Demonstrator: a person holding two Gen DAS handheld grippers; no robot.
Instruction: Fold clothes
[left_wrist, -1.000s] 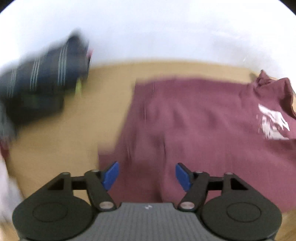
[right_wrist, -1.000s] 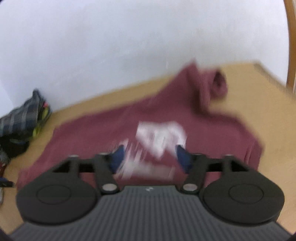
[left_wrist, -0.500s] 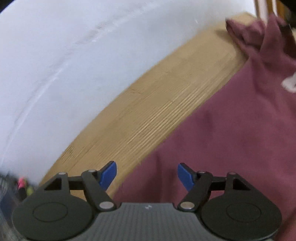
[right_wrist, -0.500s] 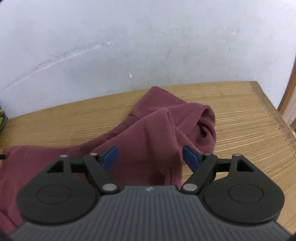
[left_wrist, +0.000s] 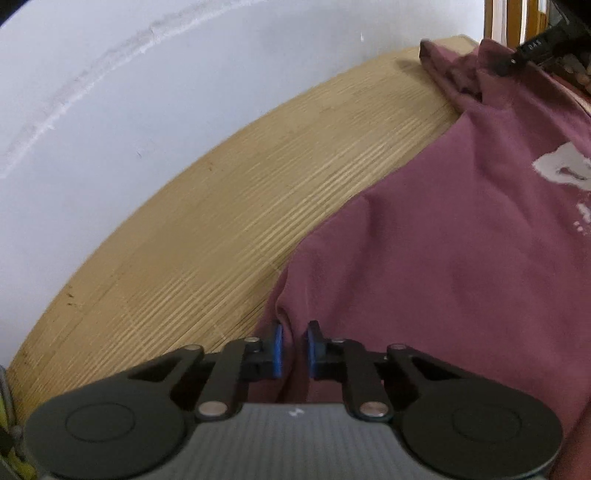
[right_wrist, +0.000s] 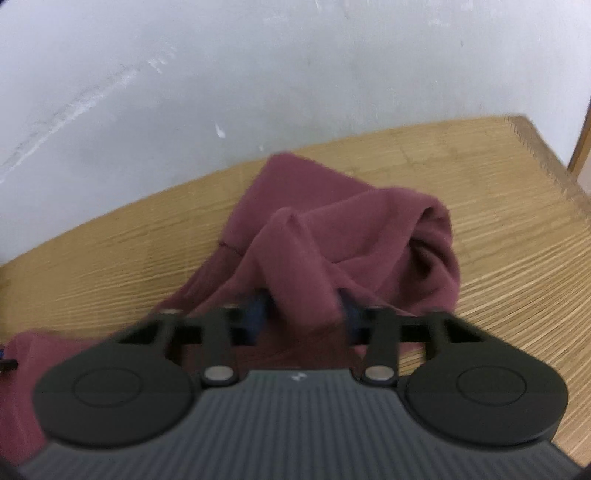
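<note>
A maroon T-shirt (left_wrist: 461, 236) with a white print (left_wrist: 561, 170) lies on the bamboo-mat surface (left_wrist: 207, 236). My left gripper (left_wrist: 293, 349) is shut on the shirt's edge near its corner; a pinch of cloth shows between the blue pads. In the right wrist view my right gripper (right_wrist: 304, 314) has closed on a bunched fold of the same shirt (right_wrist: 332, 236) near a sleeve; cloth drapes over its blue pads. The right gripper's black body (left_wrist: 539, 44) shows at the far end of the shirt in the left wrist view.
A white wall (right_wrist: 258, 74) rises right behind the mat. The mat's right edge (right_wrist: 546, 158) and a wooden frame (right_wrist: 580, 147) stand at the right. A yellow-green item (left_wrist: 11, 454) peeks in at the lower left of the left wrist view.
Both grippers were open above the shirt. Both have come down and closed on the cloth: the left on the edge, the right on the bunched fold.
</note>
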